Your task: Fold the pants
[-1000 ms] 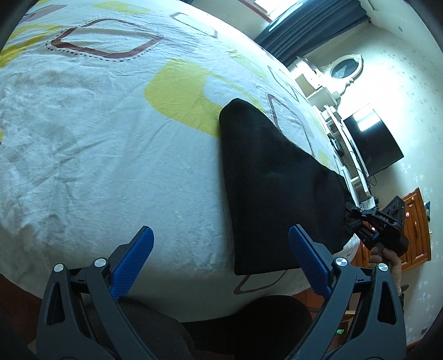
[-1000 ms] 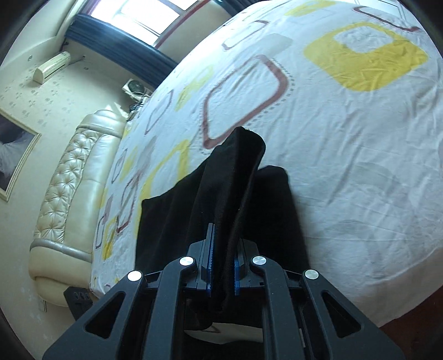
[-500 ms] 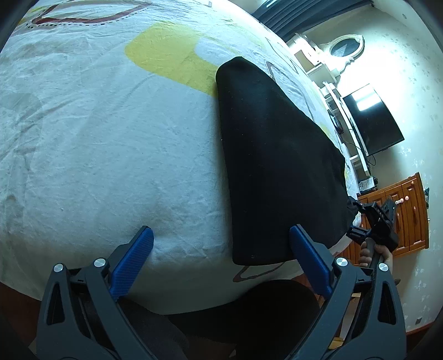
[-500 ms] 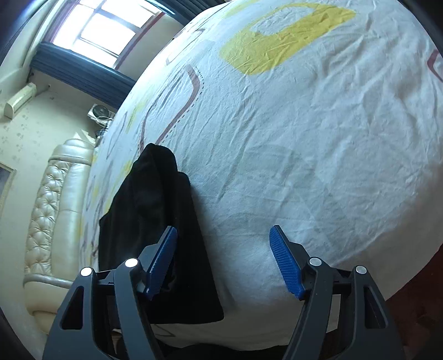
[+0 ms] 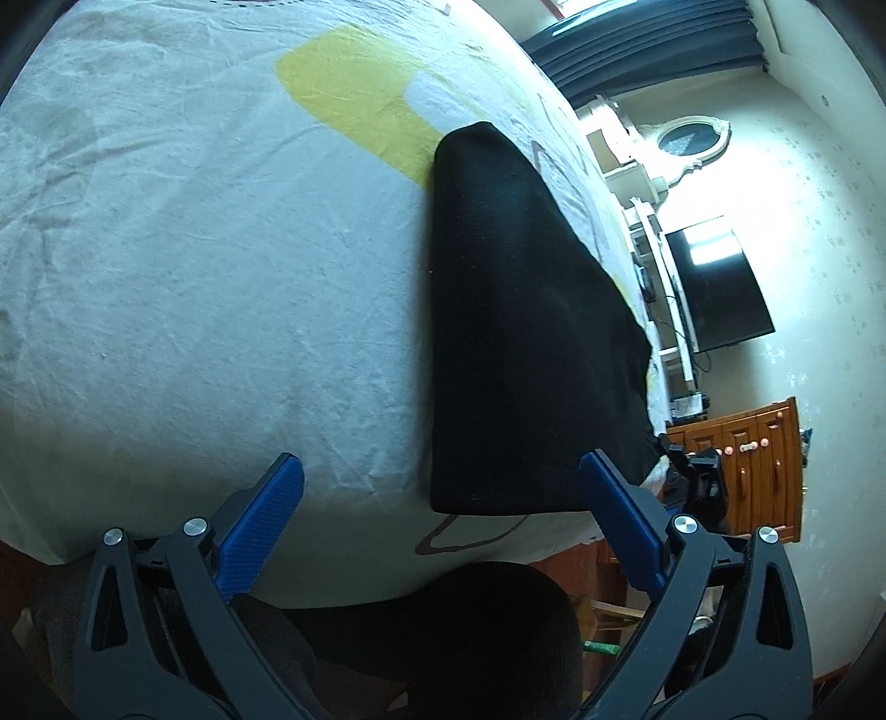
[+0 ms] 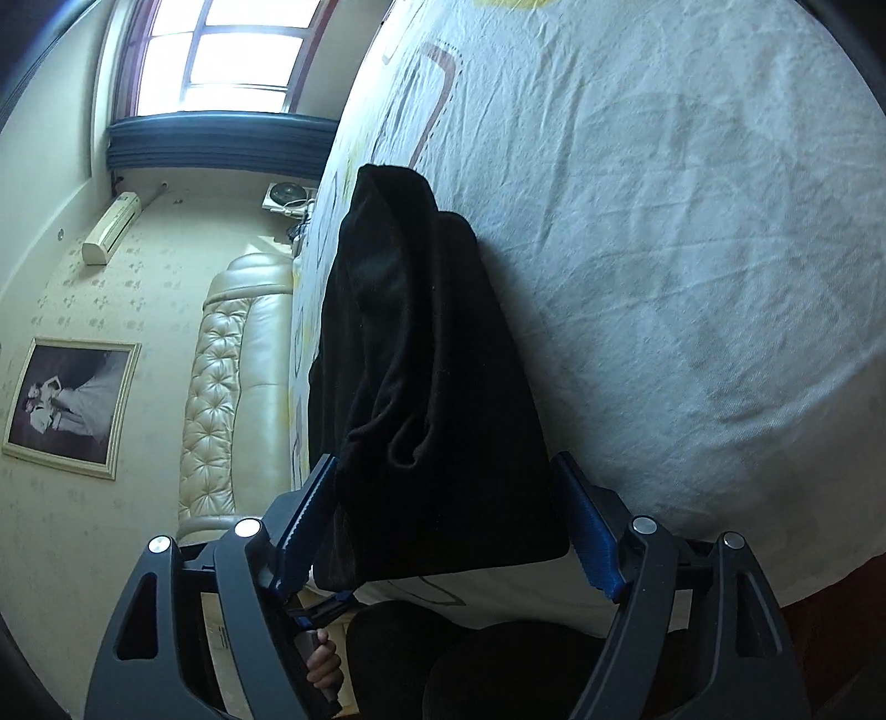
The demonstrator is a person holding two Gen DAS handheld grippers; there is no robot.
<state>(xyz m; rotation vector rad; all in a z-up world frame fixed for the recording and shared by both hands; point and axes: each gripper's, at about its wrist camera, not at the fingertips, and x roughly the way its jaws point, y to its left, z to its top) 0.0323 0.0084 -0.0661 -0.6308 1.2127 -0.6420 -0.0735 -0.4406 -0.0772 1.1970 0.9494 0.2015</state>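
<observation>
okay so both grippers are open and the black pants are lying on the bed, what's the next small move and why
Probably close the right hand-held gripper on the near end of the black pants. Its open jaws straddle that end, where a loose bunched layer sits on top of the flatter one. The left hand-held gripper is open too, with only its right finger near the pants, so it is less ready to grasp.

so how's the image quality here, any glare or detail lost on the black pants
Left wrist view: the pants read as a flat black shape with no folds visible, and the wall by the mirror is blown out. Right wrist view: the window is overexposed, yet creases in the pants show faintly. Both fisheyes bulge the bedsheet.
</observation>
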